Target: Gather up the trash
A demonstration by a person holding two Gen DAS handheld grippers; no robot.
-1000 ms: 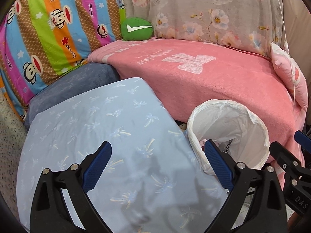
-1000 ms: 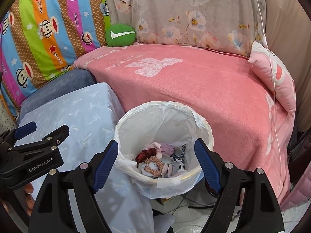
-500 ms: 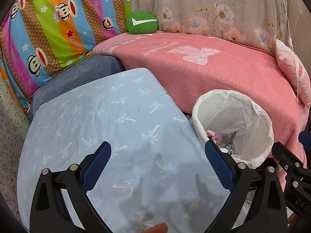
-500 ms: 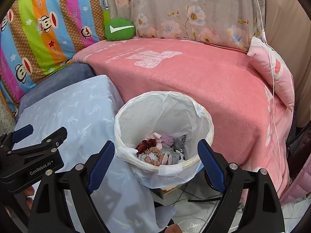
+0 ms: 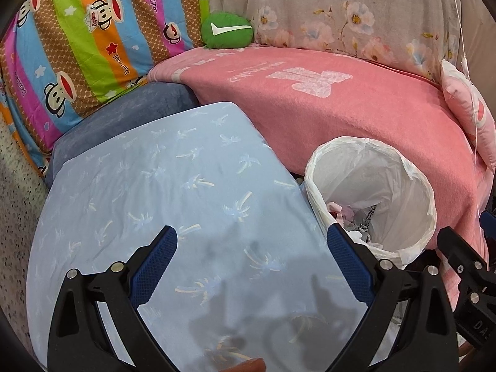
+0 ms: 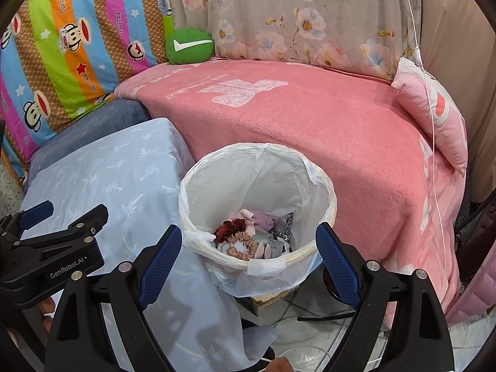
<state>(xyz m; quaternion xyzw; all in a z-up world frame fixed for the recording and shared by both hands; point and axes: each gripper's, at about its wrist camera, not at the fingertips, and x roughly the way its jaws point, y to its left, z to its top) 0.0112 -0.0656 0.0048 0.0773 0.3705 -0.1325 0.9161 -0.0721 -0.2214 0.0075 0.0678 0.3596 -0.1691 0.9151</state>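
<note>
A round bin with a white plastic liner (image 6: 322, 192) stands between a light blue covered table and a pink bed; it also shows in the left wrist view (image 5: 400, 192). Inside lie scrunchies and cloth scraps (image 6: 248, 235). My right gripper (image 6: 248, 257) is open and empty, above the bin's near rim. My left gripper (image 5: 252, 260) is open and empty, over the light blue cloth (image 5: 173, 186), left of the bin. It appears in the right wrist view (image 6: 49, 241) at lower left.
A pink blanket covers the bed (image 6: 325, 124). A green cushion (image 6: 189, 46), a striped monkey-print pillow (image 6: 71, 49), a floral pillow (image 6: 303, 21) and a pink pillow (image 6: 434, 117) lie along the back. A white cord (image 6: 432, 142) hangs at right. Cables lie on the floor (image 6: 313, 316).
Both grippers have drawn back and up a little, so the bin sits slightly farther off in both views. Both stay open and empty.
</note>
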